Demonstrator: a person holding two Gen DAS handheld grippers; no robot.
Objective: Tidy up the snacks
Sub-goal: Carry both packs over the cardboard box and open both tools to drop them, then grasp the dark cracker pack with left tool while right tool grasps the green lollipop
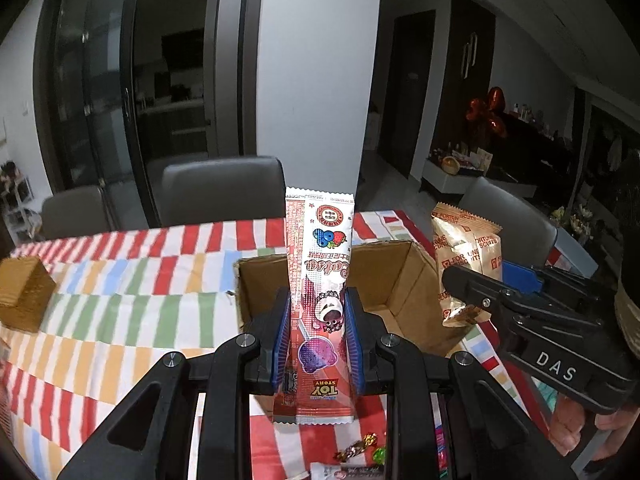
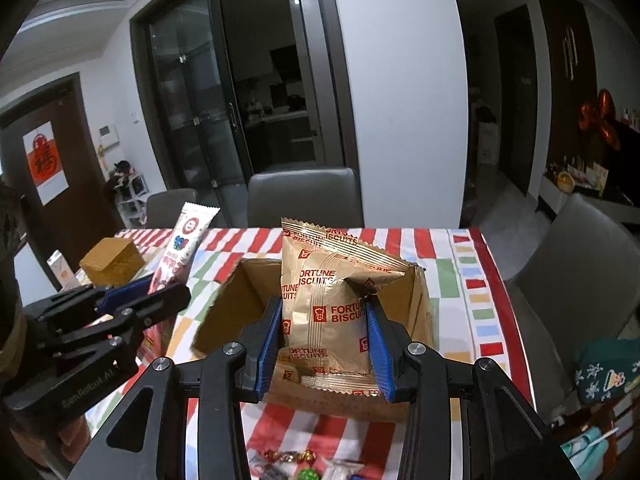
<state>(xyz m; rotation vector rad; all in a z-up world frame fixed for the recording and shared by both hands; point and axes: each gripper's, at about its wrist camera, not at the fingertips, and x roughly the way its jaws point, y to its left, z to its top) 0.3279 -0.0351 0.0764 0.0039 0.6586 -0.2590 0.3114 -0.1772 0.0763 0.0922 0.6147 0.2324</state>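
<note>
My left gripper (image 1: 317, 312) is shut on a tall red-and-white Toy Story snack packet (image 1: 320, 280) and holds it upright above the near edge of an open cardboard box (image 1: 400, 276). My right gripper (image 2: 324, 316) is shut on gold Fortune Biscuits bags (image 2: 332, 300) and holds them over the same box (image 2: 232, 304). The right gripper with its gold bags (image 1: 464, 248) shows in the left wrist view just right of the box. The left gripper and its packet (image 2: 180, 252) show in the right wrist view left of the box.
The table has a striped red, white and coloured cloth (image 1: 120, 280). A small brown box (image 1: 24, 296) sits at the far left. Loose wrapped candies (image 2: 292, 458) lie at the near edge. Grey chairs (image 2: 300, 196) stand behind and to the right.
</note>
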